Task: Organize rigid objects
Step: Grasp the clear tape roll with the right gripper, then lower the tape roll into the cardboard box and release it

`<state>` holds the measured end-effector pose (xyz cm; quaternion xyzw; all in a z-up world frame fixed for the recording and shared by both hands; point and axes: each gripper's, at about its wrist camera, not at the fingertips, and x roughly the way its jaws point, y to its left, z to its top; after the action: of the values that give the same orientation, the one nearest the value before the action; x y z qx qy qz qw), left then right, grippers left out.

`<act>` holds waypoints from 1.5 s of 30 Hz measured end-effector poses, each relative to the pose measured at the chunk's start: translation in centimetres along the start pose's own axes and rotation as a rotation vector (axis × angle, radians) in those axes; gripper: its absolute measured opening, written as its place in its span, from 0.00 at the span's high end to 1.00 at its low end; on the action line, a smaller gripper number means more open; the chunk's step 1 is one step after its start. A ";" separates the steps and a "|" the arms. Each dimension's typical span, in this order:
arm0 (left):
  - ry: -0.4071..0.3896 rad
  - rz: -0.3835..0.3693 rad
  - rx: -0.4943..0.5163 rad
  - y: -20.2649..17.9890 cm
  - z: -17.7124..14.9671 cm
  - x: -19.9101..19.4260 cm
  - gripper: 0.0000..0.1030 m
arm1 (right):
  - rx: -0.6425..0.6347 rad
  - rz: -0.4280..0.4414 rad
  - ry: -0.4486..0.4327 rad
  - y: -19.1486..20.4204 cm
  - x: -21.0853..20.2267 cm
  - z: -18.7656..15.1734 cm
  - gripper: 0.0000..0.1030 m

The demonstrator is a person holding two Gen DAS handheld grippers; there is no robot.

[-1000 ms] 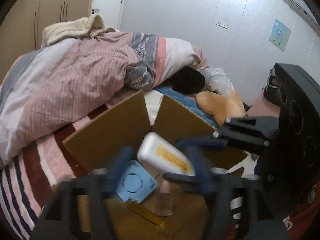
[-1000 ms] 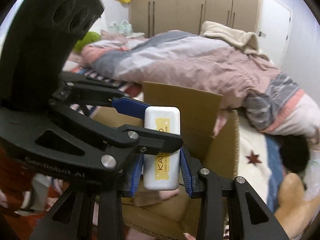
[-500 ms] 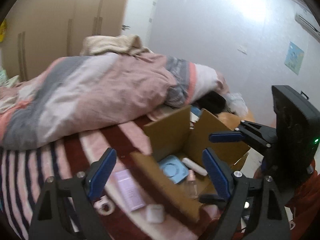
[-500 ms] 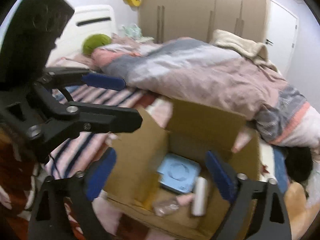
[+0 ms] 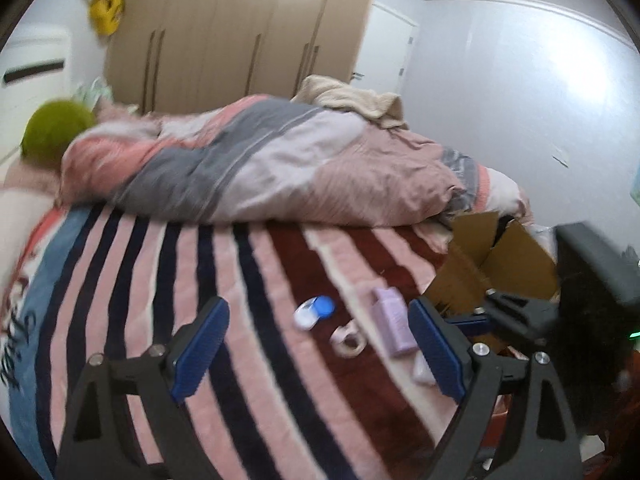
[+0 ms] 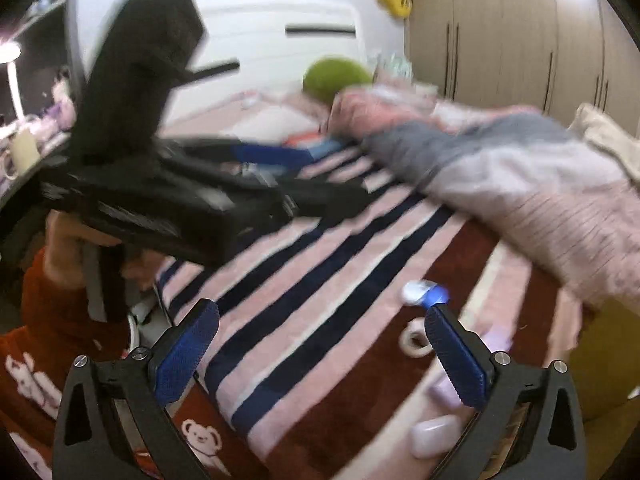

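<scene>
Both hand-held grippers hang wide open and empty above the striped bed.

The left hand-held gripper and right hand-held gripper grasp nothing. On the striped blanket lie a blue-and-white case, a tape roll, a lilac bottle and a small pale case, all near one another, beside the open cardboard box.
</scene>
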<state>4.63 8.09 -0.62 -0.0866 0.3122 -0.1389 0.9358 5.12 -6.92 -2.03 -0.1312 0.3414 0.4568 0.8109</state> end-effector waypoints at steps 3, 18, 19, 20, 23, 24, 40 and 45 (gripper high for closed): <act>0.025 0.019 -0.025 1.7 -2.0 0.7 0.13 | 0.068 -0.078 0.085 -1.4 4.6 -1.4 0.04; 0.069 -0.024 -0.067 3.0 -3.8 2.8 0.13 | 0.119 -0.384 0.195 -7.4 12.3 -3.7 0.65; 0.072 -0.028 -0.065 2.9 -3.8 2.9 0.13 | 0.110 -0.367 0.185 -7.0 11.9 -3.5 0.65; 0.076 -0.033 -0.062 2.8 -3.6 3.1 0.13 | 0.101 -0.343 0.172 -6.5 11.4 -3.3 0.65; 0.089 -0.060 -0.052 1.9 -3.3 3.5 0.13 | 0.076 -0.251 0.117 -4.8 9.2 -2.3 0.65; 0.094 -0.082 -0.048 1.5 -3.0 3.6 0.13 | 0.055 -0.223 0.088 -3.9 8.0 -1.8 0.65; 0.135 -0.354 0.139 -12.3 4.6 5.6 0.65 | -0.002 -0.273 -0.167 -4.2 -6.8 -0.4 0.65; 0.179 -0.387 0.231 -17.9 6.3 8.2 0.67 | 0.065 -0.355 -0.187 -8.0 -10.8 -2.6 0.65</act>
<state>11.06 -10.90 4.23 -0.0246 0.3536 -0.3573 0.8641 6.85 -19.71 2.55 -0.1200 0.2505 0.3058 0.9107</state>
